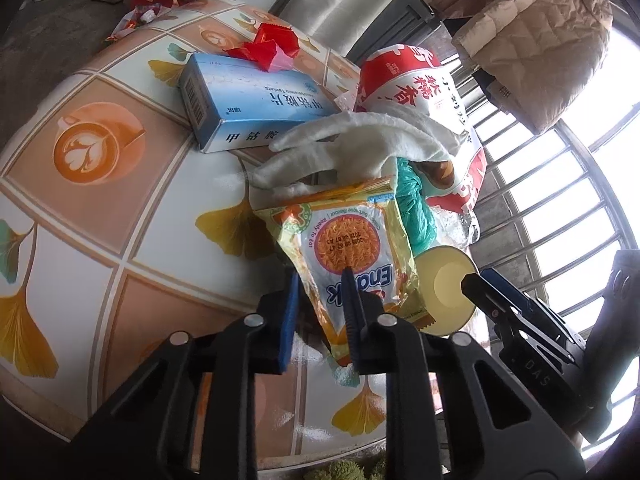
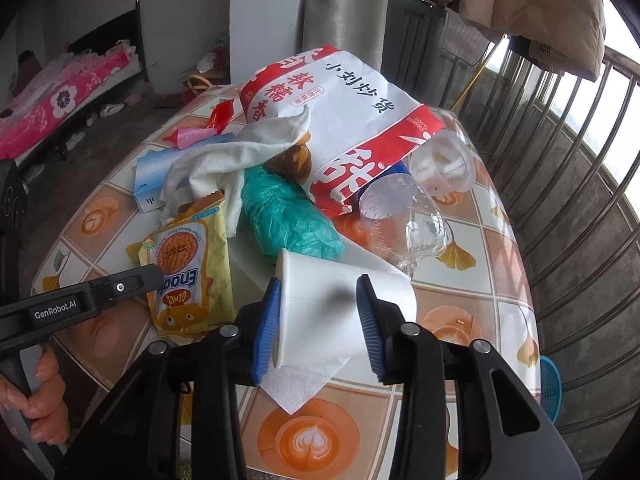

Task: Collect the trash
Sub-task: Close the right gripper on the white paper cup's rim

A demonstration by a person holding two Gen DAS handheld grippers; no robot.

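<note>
Blue pads of the left tool pinch the noodle packet near its lower edge on the table. Right tool clamps the tipped white paper cup, near the table's front edge. Litter crowds behind; bare tablecloth lies left.

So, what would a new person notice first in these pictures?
Probably the two grabs: the left gripper has its fingers closed on the yellow snack packet, and the right gripper clamps the white paper cup lying on its side. Behind them, the big red and white bag tops the heap on the table.
</note>
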